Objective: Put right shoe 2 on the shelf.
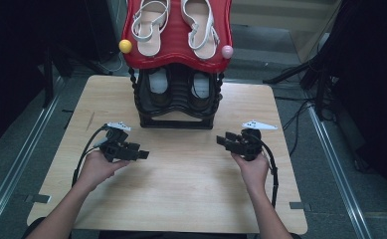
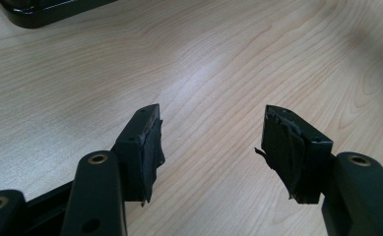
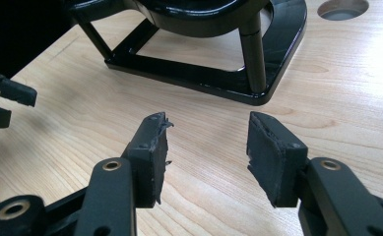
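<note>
The dark shoes (image 1: 178, 89) on the lower shelf of the black rack (image 1: 177, 119) are half hidden under the red top shelf (image 1: 176, 52), where two white sandals (image 1: 151, 25) lie, cut off at the picture edge. The left gripper (image 1: 142, 155) and the right gripper (image 1: 221, 140) both have jaws spread apart, empty, low over the wooden table (image 1: 181, 189), well in front of the rack.

The shoe rack's red top tier (image 1: 177, 52) hides most of the dark shoes (image 1: 180, 88) beneath; the white sandals (image 1: 175, 20) run off the frame's top edge.

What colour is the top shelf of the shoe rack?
Red; the top shelf shows best in the high view, holding white sandals.
</note>
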Tool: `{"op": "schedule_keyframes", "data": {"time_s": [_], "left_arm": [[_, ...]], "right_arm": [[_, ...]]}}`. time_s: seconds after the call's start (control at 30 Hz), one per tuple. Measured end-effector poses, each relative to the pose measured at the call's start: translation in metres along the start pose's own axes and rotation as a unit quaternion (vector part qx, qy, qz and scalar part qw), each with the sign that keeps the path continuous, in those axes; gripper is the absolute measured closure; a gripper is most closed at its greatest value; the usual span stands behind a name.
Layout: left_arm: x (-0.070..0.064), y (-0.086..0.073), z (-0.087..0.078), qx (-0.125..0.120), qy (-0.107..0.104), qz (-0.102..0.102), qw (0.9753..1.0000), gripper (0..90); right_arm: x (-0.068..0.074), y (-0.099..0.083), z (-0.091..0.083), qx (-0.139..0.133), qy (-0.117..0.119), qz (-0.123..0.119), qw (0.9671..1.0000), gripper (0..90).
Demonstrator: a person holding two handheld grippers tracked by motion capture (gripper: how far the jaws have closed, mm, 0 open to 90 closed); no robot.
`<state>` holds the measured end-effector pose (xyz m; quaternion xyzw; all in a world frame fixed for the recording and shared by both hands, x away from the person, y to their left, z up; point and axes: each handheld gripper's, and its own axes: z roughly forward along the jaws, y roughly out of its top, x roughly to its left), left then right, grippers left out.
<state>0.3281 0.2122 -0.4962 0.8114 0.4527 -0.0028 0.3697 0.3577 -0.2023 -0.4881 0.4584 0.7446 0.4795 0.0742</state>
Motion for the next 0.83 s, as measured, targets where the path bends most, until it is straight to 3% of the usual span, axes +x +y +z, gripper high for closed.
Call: {"op": "schedule_keyframes", "data": {"time_s": [0.3,0.67,0.77,0.83], "left_arm": [[-0.0001,-0.0004,0.0019,-0.001,0.001,0.008,1.0000,40.5],[0.0021,-0.0001,0.0004,-0.016,-0.003,0.003,0.9999,36.9],[0.0018,-0.0002,-0.0009,-0.025,-0.005,-0.002,0.9997,35.0],[0.0005,-0.0005,-0.0039,-0.035,-0.006,0.005,0.9994,34.3]], "right_arm": [[0.0023,-0.0006,-0.0001,0.005,0.003,-0.010,0.9999,50.6],[0.0032,-0.0012,0.0002,0.009,-0.001,-0.017,0.9998,51.3],[0.0026,-0.0016,0.0019,0.011,-0.004,-0.017,0.9998,51.0],[0.0027,-0.0015,0.0026,0.010,-0.005,-0.016,0.9998,51.0]]}}
